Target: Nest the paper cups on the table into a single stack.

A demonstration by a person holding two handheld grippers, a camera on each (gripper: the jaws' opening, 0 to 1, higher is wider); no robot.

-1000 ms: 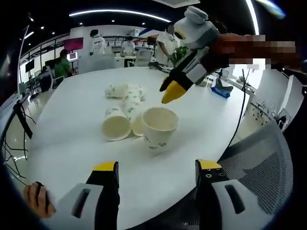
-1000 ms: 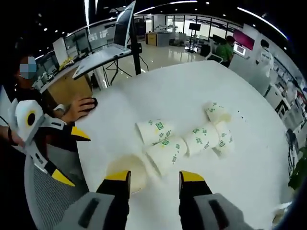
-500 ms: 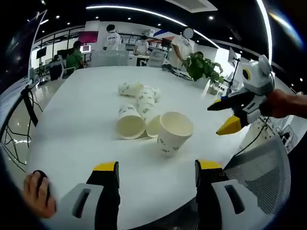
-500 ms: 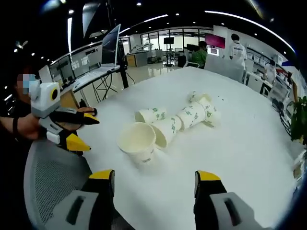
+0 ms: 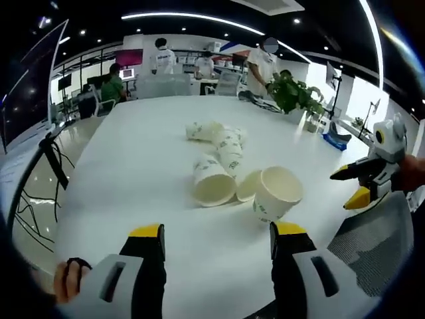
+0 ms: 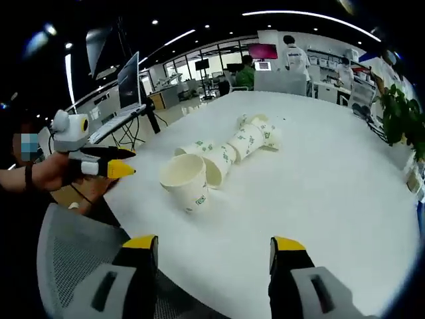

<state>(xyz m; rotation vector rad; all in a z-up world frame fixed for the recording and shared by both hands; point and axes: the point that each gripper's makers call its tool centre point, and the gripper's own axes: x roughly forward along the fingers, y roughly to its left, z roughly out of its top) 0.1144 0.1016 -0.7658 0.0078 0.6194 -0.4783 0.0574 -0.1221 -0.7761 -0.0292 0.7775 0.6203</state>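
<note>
Both grippers [image 5: 216, 240] [image 6: 214, 249] hang open, well short of the cups [image 5: 229, 166].

Open-plan office, ceiling light strips [image 5: 192, 16], desks with monitors [image 6: 128, 78], mesh chair [image 6: 73, 259], potted plant [image 5: 294, 95], large white table [image 5: 133, 159]

We see our two handheld grippers, left [image 5: 217, 239] and right [image 6: 214, 249], each with grey moulded bodies, slotted black jaws capped in yellow, and a dark band [image 6: 29, 174] on our left wrist.
</note>
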